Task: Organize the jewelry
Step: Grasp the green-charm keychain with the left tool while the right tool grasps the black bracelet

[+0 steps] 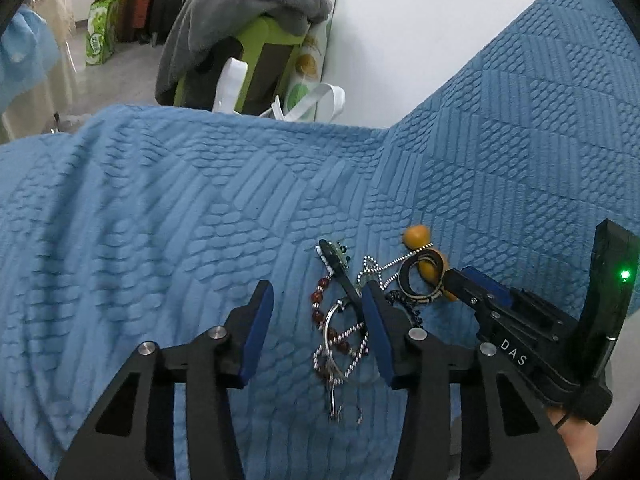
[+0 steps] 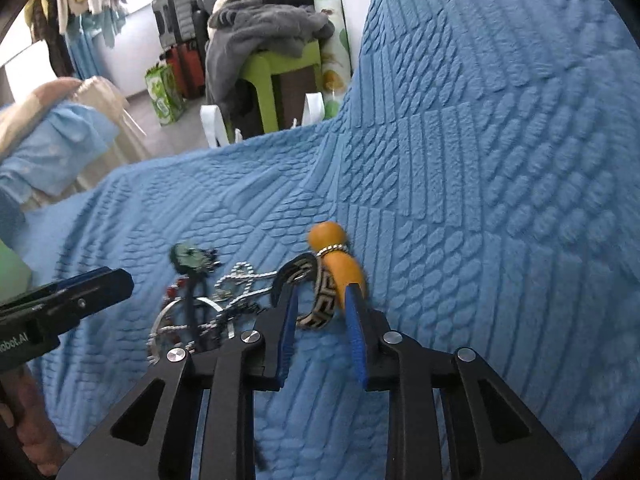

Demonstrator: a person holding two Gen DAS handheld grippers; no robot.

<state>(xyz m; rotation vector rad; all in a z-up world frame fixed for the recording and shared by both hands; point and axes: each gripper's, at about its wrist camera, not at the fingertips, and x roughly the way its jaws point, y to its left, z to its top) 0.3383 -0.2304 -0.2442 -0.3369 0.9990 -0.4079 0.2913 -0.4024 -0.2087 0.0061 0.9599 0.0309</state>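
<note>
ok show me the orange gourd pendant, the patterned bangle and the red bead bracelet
orange gourd pendant (image 2: 326, 236): right wrist view, upper bulb.
patterned bangle (image 2: 320, 312): right wrist view, outer patterned band.
red bead bracelet (image 1: 317, 298): left wrist view, beads along its left side.

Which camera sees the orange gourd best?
The right wrist view: the gourd is close and whole between the open right gripper. The left wrist view shows it small, partly behind a bangle.

A tangle of jewelry is lying on the quilted blue bedspread (image 1: 160, 200). A dark red beaded bracelet (image 1: 318, 304) is curling at the pile's nine o'clock side, a silver ball chain (image 1: 372, 270) is snaking through the middle, and a black-and-cream patterned band ring (image 2: 320, 304) is leaning against the orange gourd-shaped wooden pendant (image 2: 340, 264) at three o'clock.
</note>
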